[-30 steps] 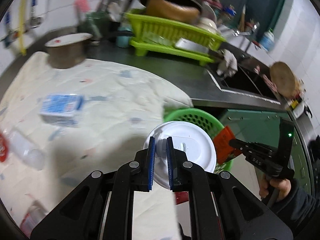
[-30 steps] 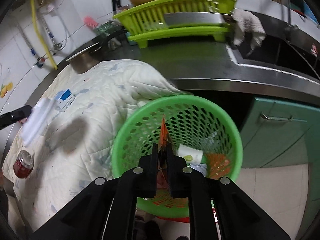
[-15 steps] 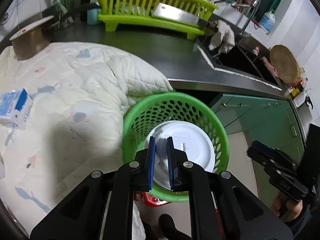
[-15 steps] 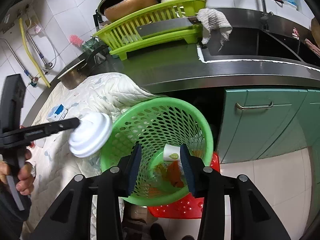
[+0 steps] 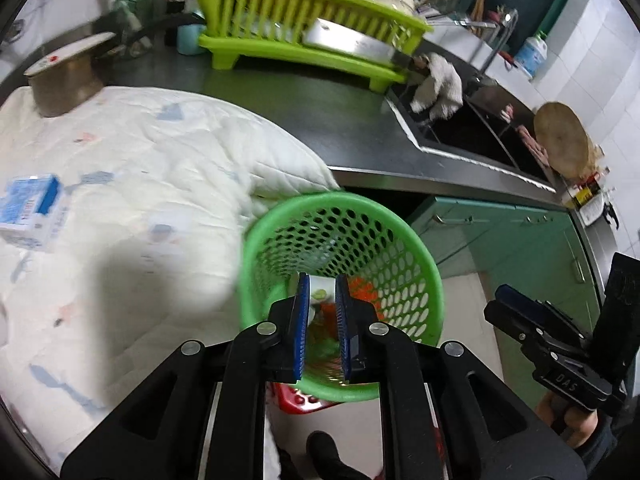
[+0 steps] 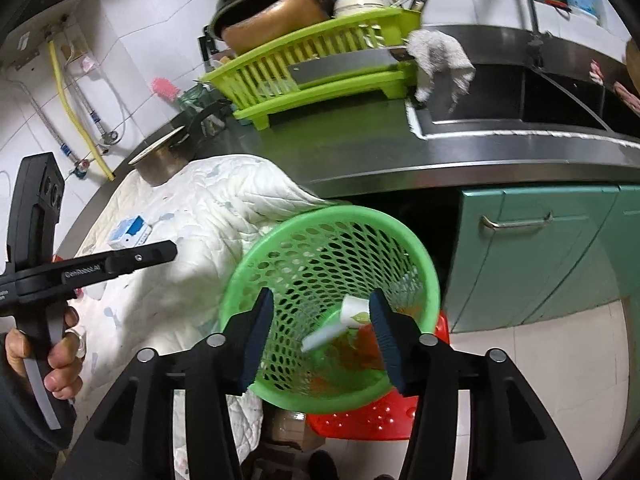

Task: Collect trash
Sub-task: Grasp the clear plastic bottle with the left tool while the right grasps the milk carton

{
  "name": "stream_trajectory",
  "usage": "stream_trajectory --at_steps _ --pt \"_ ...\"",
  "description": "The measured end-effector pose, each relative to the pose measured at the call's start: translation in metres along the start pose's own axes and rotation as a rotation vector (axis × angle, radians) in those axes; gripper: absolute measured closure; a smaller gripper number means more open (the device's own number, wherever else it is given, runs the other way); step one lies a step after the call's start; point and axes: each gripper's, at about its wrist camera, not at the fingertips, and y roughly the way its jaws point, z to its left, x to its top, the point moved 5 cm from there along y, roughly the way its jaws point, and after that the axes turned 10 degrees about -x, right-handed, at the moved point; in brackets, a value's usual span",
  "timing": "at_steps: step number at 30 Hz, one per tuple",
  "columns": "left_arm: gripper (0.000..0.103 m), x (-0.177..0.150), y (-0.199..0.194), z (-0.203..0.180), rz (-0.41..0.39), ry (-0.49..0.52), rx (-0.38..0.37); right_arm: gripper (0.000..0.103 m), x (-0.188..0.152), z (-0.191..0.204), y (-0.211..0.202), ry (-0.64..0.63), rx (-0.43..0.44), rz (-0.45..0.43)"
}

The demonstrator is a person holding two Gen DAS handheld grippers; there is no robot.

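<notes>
Both claws hang over the green basket (image 6: 416, 272): right gripper (image 6: 322, 332) wide and just opening, left gripper (image 5: 322, 328) narrow, seemingly empty.

The left gripper (image 5: 322, 312) hangs over the green perforated basket (image 5: 416, 248), jaws slightly parted with nothing between them, trash lying below, while a blue-and-white carton (image 5: 30, 210) rests on the quilted cloth (image 5: 140, 168).

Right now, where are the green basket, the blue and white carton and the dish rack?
green basket (image 6: 404, 240), right wrist view, on its far rim.
blue and white carton (image 5: 30, 210), left wrist view, on its printed top face.
dish rack (image 5: 288, 46), left wrist view, on its lower tray.
</notes>
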Motion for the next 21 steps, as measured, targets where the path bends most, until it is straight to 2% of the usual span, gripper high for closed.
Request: stream_trajectory --at_steps 6,11,17,21 --pt "0.078 -0.002 -0.051 0.033 -0.070 -0.043 0.091 0.046 0.011 0.037 0.005 -0.068 0.057 -0.003" --pt "0.067 -0.007 -0.098 0.080 -0.123 -0.127 0.186 0.043 0.016 0.077 0.014 -0.137 0.113 0.009" --pt "0.048 -0.016 -0.145 0.134 -0.174 -0.234 0.304 0.036 0.025 0.133 0.027 -0.234 0.195 0.016" --pt "0.030 -0.023 -0.170 0.181 -0.194 -0.363 0.403 0.032 0.032 0.171 0.035 -0.298 0.241 0.012"
